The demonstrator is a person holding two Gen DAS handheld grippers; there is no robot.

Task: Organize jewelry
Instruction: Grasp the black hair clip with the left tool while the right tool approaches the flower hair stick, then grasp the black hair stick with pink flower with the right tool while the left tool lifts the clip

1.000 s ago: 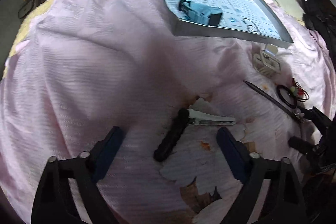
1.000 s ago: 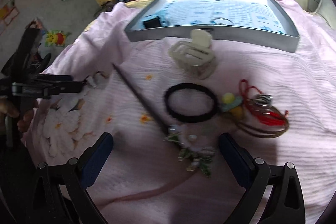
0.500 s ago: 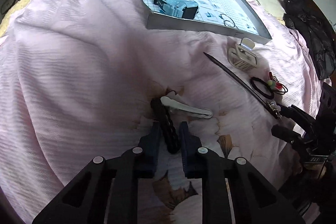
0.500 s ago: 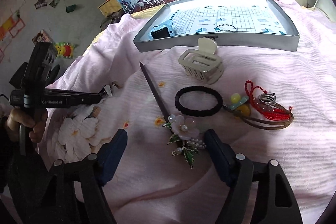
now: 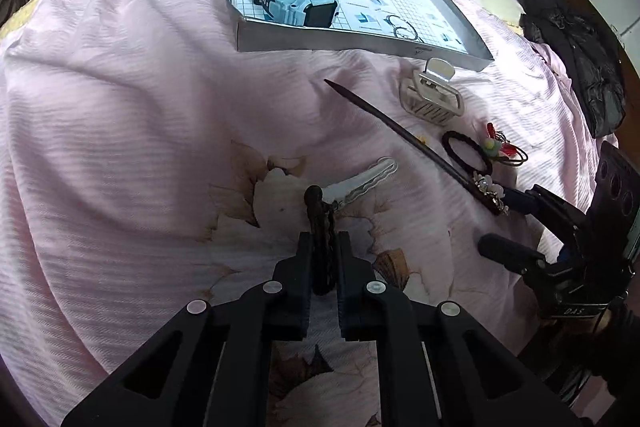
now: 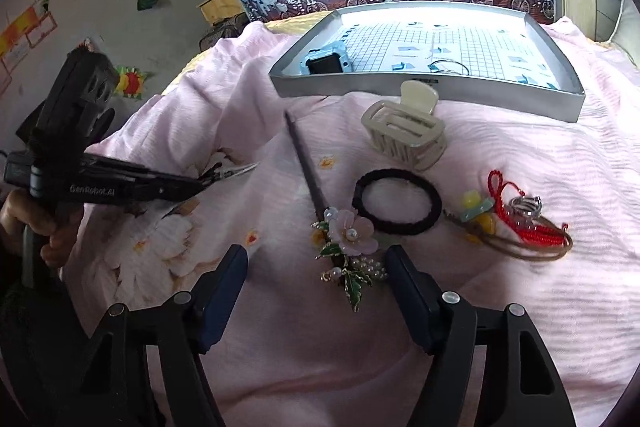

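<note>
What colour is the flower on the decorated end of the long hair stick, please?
Pale pink, with pearl beads and green leaves; the flower on the hair stick shows best in the right wrist view.

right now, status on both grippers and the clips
Left gripper shut on black hair clip. Right gripper open around flower hairpin. Silver clip touching the black one.

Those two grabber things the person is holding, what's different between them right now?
The left tool is shut on a black hair clip, while the right tool is open and holds nothing. The left sits over the floral print; the right hangs over the flower hairpin, its fingers either side. Both are black with blue pads.
</note>
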